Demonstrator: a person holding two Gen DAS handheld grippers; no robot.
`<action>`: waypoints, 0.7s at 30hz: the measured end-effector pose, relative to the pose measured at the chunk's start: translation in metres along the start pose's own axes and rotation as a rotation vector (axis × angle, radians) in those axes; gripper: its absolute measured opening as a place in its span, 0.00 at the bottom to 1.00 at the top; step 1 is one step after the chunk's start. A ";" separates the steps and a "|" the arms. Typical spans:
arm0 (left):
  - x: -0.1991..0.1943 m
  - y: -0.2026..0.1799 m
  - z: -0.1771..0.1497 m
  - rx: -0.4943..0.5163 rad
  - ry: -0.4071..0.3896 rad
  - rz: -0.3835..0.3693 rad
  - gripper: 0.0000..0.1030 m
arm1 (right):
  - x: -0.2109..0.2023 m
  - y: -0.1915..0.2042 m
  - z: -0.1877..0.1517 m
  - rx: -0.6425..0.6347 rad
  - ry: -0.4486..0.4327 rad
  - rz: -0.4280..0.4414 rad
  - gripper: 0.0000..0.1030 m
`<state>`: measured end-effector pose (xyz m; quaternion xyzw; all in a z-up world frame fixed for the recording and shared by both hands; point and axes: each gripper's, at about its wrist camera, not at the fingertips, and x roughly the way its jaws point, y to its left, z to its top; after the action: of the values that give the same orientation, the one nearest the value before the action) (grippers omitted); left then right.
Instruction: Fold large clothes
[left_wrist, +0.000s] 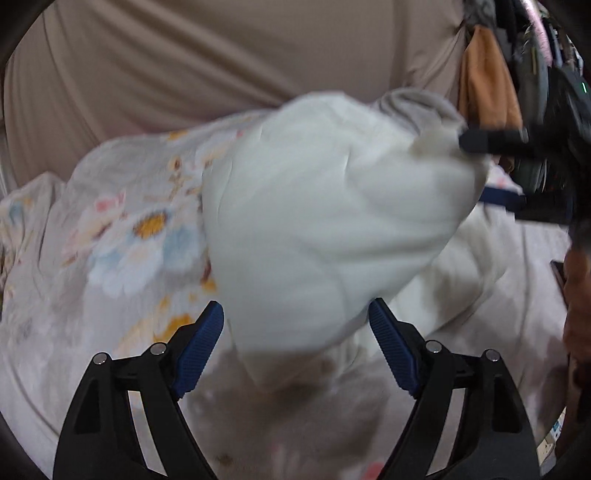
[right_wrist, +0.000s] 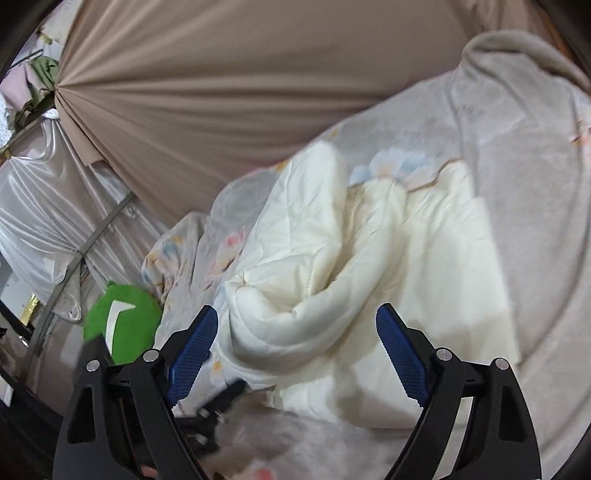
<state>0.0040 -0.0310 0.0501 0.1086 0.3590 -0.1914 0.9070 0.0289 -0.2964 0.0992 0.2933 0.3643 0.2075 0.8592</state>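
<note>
Both your left claw (left_wrist: 295, 343) and right claw (right_wrist: 297, 347) gape wide, empty, so pinch the soft, bulky quilt (right_wrist: 332, 266) (probably light, floppy) at a stitched edge.

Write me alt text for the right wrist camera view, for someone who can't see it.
The right tool, its blue-padded fingers spread open, points at a rumpled cream quilt with a floral side, lying on a grey floral sheet. A tan curtain hangs behind, and a green round object sits at lower left.
</note>
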 end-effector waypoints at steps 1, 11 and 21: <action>0.008 0.001 -0.005 -0.009 0.019 0.000 0.76 | 0.014 0.000 0.003 0.002 0.030 -0.006 0.84; 0.001 -0.009 0.004 0.001 -0.050 -0.023 0.57 | -0.030 0.008 -0.004 -0.131 -0.158 0.027 0.20; 0.057 -0.026 -0.006 -0.034 0.108 -0.142 0.56 | -0.015 -0.121 -0.059 0.212 -0.080 -0.066 0.19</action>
<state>0.0277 -0.0675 0.0046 0.0775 0.4174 -0.2431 0.8722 -0.0077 -0.3738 -0.0059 0.3783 0.3592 0.1274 0.8436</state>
